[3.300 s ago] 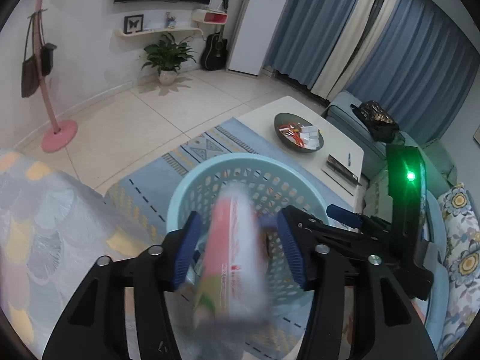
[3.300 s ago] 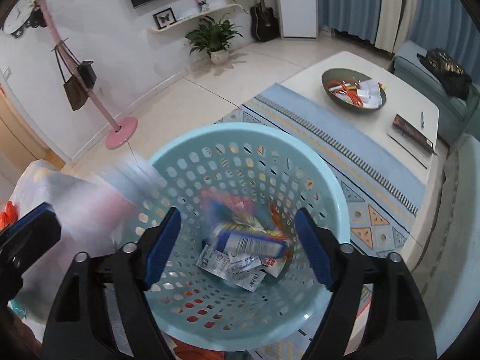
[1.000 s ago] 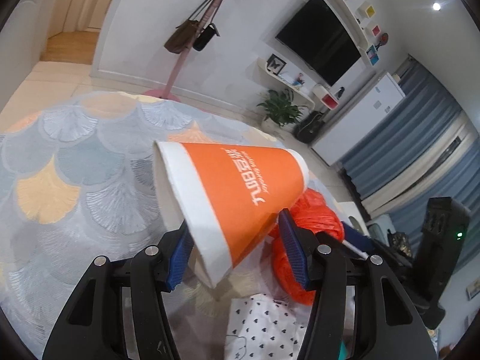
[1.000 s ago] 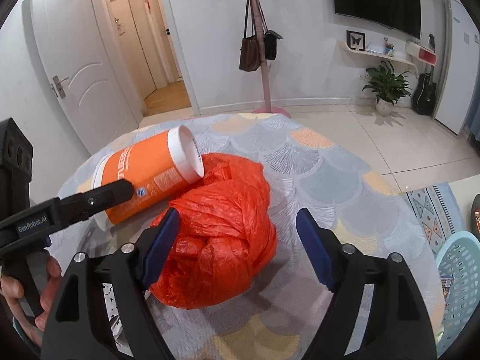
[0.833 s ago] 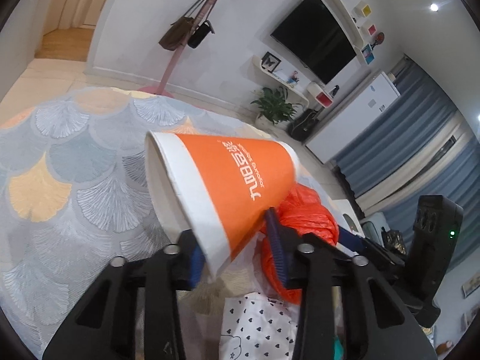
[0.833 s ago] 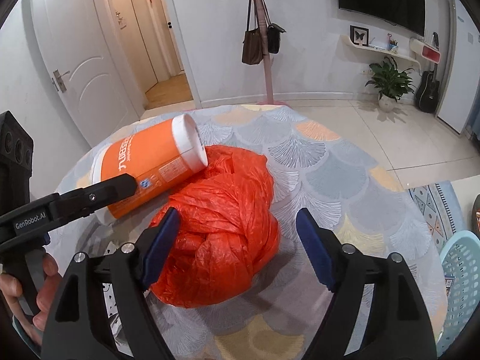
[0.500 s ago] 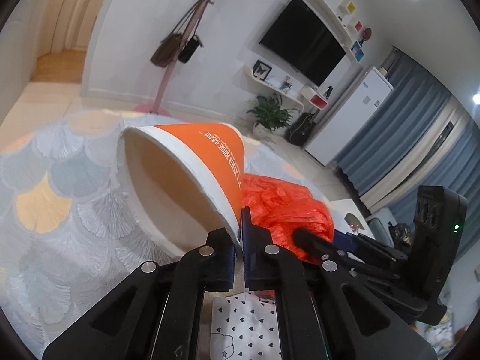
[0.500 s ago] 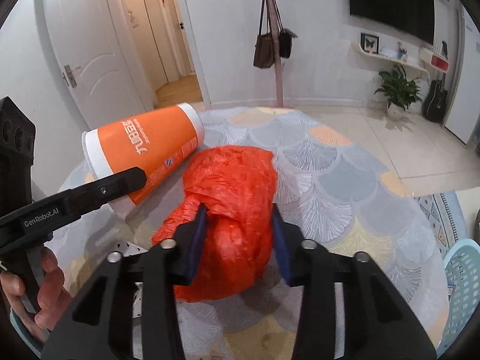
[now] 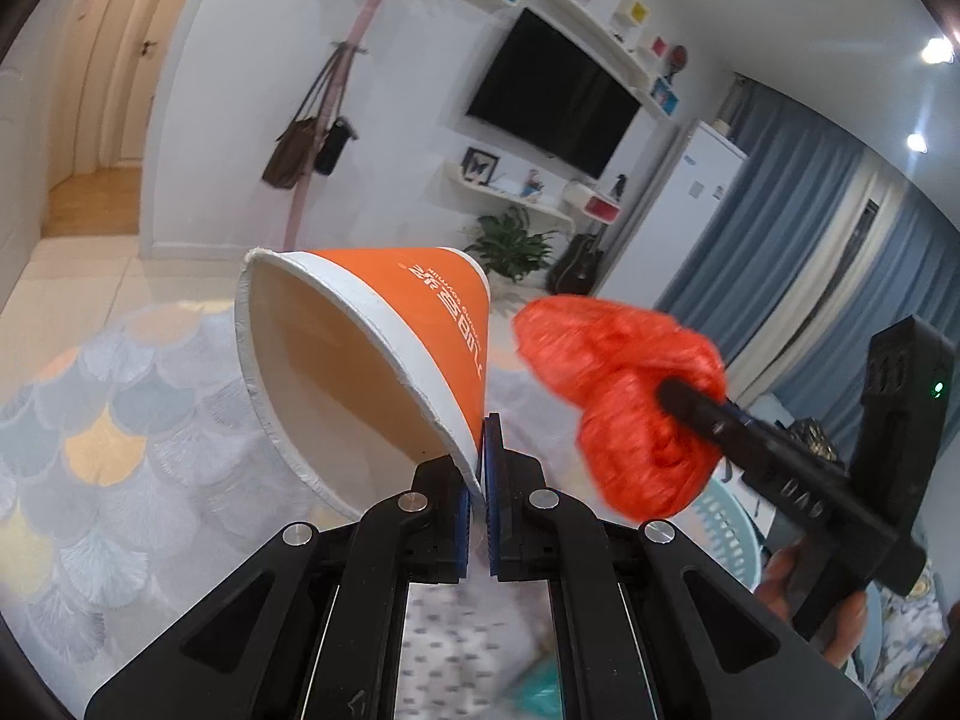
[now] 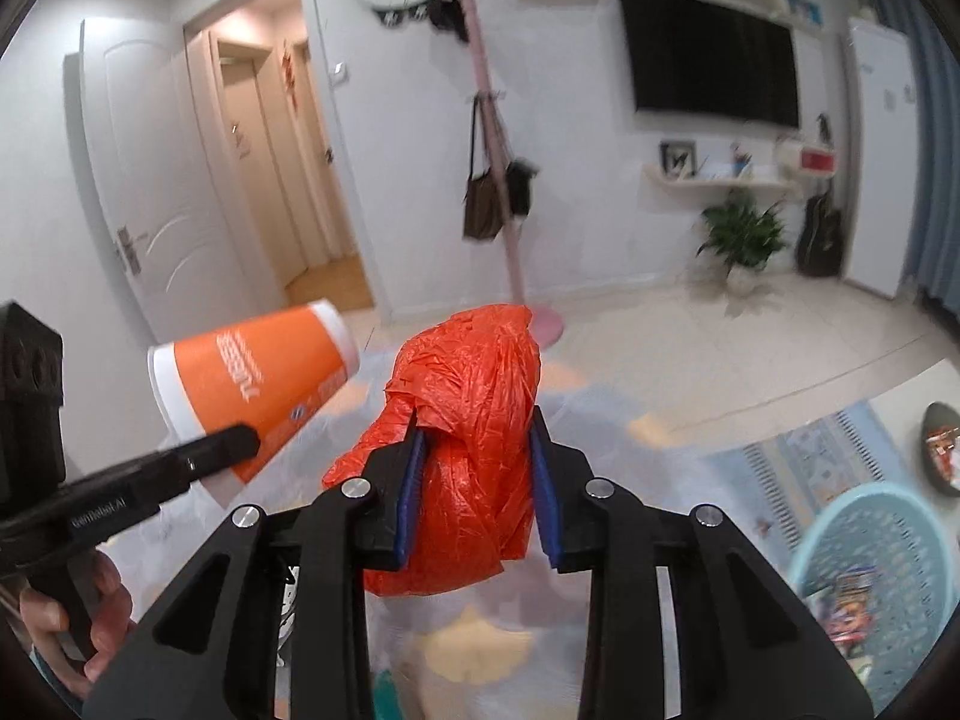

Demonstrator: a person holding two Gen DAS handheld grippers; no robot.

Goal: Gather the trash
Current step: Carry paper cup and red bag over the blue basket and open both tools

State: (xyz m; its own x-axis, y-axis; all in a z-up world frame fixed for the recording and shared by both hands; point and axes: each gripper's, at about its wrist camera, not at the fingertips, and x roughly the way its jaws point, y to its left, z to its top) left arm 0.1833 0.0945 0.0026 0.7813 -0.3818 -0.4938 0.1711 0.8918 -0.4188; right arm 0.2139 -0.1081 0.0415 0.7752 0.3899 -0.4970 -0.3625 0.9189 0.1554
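Left claw (image 9: 478, 468) pinched tight on the rim of an orange paper cup (image 9: 384, 354) — lifted clear above the scallop-patterned bench (image 9: 90, 450). Right claw (image 10: 477, 480) partly closed, squeezing a crumpled orange plastic bag (image 10: 474, 420) — also raised. Pale blue basket (image 10: 882, 546) low at right.

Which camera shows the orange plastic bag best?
The right wrist view: the orange plastic bag sits centred and sharp, clamped in the right tongs. The left wrist view shows it off to the side, motion-blurred.
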